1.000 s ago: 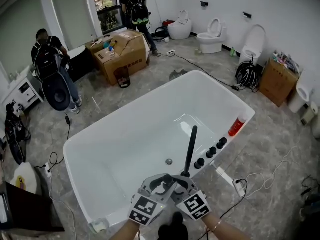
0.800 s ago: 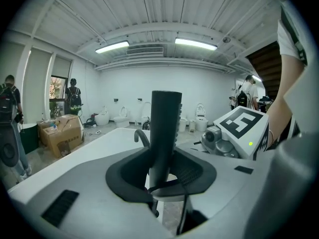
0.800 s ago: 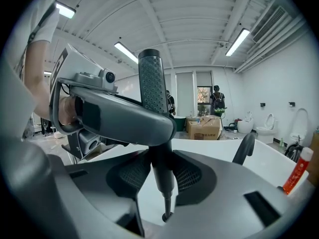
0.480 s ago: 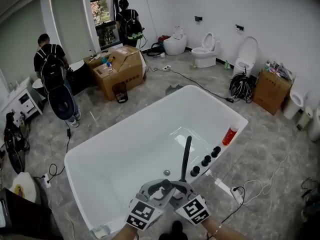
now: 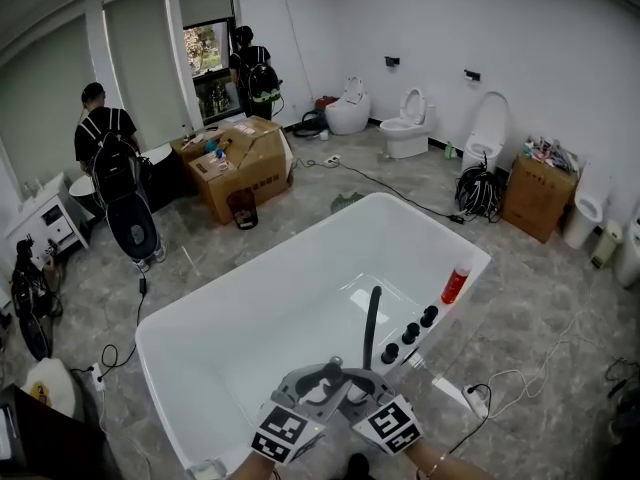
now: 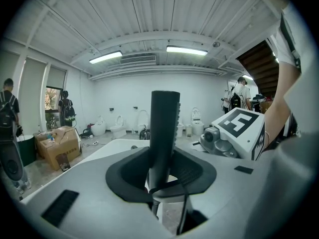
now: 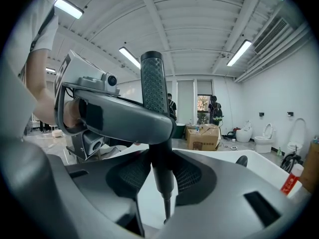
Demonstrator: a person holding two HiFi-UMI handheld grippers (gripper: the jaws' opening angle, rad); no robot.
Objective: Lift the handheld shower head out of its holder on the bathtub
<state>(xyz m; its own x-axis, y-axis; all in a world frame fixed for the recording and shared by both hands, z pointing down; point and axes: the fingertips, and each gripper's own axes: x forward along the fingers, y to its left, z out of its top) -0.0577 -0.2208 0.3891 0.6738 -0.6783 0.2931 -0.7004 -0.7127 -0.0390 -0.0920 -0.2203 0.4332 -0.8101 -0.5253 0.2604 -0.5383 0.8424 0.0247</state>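
Observation:
The black handheld shower head (image 5: 371, 326) stands nearly upright above the near rim of the white bathtub (image 5: 300, 268). Both grippers hold its lower handle from opposite sides. In the head view my left gripper (image 5: 325, 376) and right gripper (image 5: 362, 376) meet at the bottom centre, marker cubes toward me. The left gripper view has the handle (image 6: 164, 128) pinched between the left gripper's (image 6: 162, 171) dark pads. In the right gripper view the ribbed head (image 7: 154, 91) rises between the right gripper's (image 7: 159, 171) pads, and a thin hose end (image 7: 166, 208) hangs below.
Several black knobs (image 5: 412, 330) and a red bottle (image 5: 455, 285) sit on the tub's right rim. A power strip with cables (image 5: 466, 396) lies on the floor to the right. Cardboard boxes (image 5: 245, 158), toilets (image 5: 408, 128) and two people with backpacks (image 5: 118, 183) are farther off.
Both grippers have risen together with the shower head between them. The tub rim and knobs now sit lower relative to the wand.

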